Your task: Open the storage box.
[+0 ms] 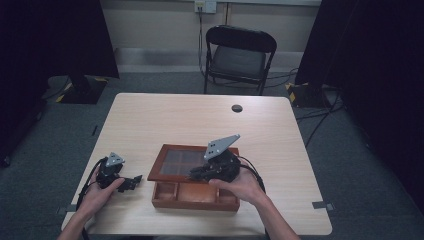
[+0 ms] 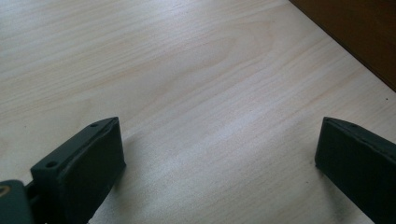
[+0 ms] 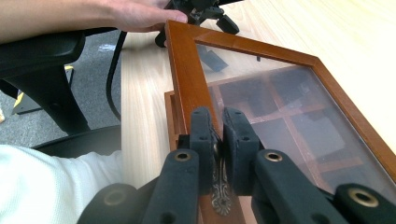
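A brown wooden box (image 1: 192, 201) with inner compartments stands near the table's front edge. Its glass-paned lid (image 1: 172, 164) is lifted at the front and tilts up over the box. My right gripper (image 1: 198, 173) is shut on the front edge of the lid. In the right gripper view the pads (image 3: 204, 140) pinch the lid frame (image 3: 187, 70) just above an ornate metal clasp (image 3: 220, 198). My left gripper (image 1: 133, 183) rests low on the table left of the box. It stands open (image 2: 219, 158) with bare wood between its jaws, and the box's side (image 2: 359, 32) is at the upper right.
The light wooden table (image 1: 200, 117) has a small round cable hole (image 1: 237, 108) near its far edge. A black folding chair (image 1: 240, 55) stands behind the table. Dark curtains hang at both sides. The person's other hand (image 3: 140, 14) lies beyond the lid's far corner.
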`<state>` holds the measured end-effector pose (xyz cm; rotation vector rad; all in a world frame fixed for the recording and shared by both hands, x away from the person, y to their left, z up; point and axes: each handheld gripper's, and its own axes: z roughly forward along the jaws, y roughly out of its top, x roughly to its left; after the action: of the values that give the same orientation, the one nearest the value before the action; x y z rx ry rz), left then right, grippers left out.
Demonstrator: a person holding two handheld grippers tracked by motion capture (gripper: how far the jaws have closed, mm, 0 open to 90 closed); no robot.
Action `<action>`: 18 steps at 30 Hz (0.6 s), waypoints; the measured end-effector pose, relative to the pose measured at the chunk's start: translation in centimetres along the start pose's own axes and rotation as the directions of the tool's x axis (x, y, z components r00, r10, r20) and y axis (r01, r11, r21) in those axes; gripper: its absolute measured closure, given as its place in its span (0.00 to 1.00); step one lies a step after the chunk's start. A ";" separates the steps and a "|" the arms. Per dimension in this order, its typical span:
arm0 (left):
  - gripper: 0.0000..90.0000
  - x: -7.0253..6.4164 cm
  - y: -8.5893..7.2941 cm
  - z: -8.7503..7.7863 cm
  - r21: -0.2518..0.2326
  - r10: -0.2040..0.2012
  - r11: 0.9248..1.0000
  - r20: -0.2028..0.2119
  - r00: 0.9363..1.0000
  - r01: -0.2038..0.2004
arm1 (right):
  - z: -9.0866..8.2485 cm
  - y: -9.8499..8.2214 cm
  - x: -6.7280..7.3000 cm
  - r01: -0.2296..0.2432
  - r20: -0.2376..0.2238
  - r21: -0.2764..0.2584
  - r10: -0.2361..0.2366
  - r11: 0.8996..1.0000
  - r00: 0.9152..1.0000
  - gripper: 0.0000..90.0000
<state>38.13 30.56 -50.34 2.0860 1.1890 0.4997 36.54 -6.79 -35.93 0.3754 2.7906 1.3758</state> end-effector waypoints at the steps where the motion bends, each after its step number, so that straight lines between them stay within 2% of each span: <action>1: 0.01 0.0 0.0 0.0 0.001 -0.001 1.000 0.000 1.000 0.001 | 0.0 0.1 0.0 0.000 0.000 0.000 0.000 1.000 1.000 0.93; 18: 0.01 0.0 0.0 0.0 -0.004 -0.006 1.000 0.003 1.000 0.006 | -0.6 1.0 -0.5 0.003 0.009 -0.004 -0.003 1.000 1.000 0.93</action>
<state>38.12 30.52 -50.36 2.0791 1.1914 0.4960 37.16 -6.83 -34.83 0.3756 2.7797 1.3751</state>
